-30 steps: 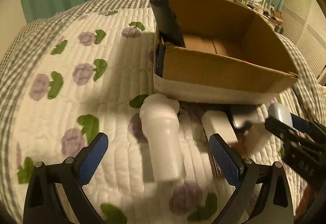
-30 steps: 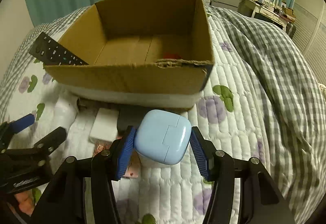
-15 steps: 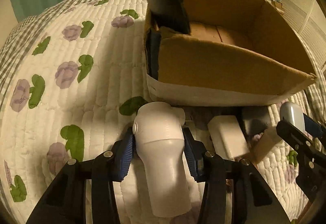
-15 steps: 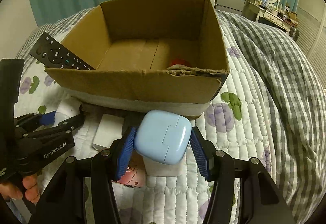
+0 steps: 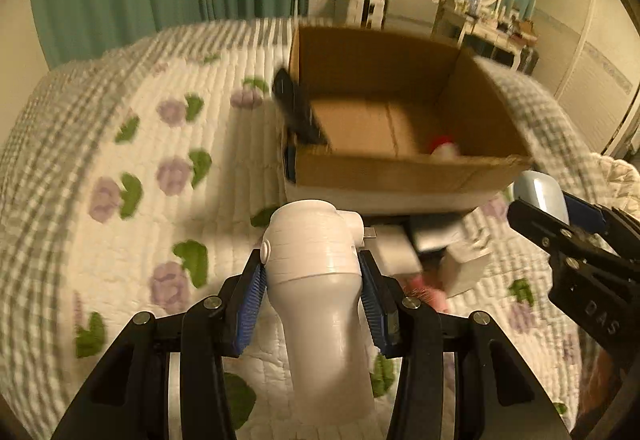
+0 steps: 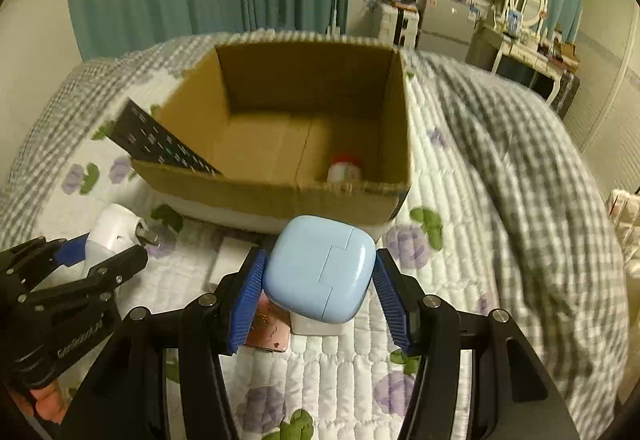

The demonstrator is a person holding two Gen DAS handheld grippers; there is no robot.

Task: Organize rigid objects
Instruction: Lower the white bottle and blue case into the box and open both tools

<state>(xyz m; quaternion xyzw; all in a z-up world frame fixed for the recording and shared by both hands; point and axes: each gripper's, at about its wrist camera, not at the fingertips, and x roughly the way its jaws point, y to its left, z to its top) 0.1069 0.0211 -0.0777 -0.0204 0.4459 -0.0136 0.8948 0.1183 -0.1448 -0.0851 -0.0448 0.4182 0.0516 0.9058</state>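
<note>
Both grippers are loaded on the near side of the open brown cardboard box that sits on the white quilted bedspread with purple flowers and green leaves. Held in front of the box's near left corner, the left gripper has its blue ribbed pads squeezed onto the wide head of a white plastic device with a round head and a thick handle, whose handle runs back toward the camera. Off the box's near right corner, the right gripper pinches a pale blue rounded plastic case between its own blue pads, the case lifted clear of the quilt. A long black remote control with rows of buttons leans over the box's left wall, one end inside and the other sticking out above the bed. Inside the box, in its near right corner, lies a small white and red object, too blurred to name. Just in front of the box's near wall, several small things lie on the quilt: a flat white rectangular block, a small white box and a pink flat item partly under the blue case.
</note>
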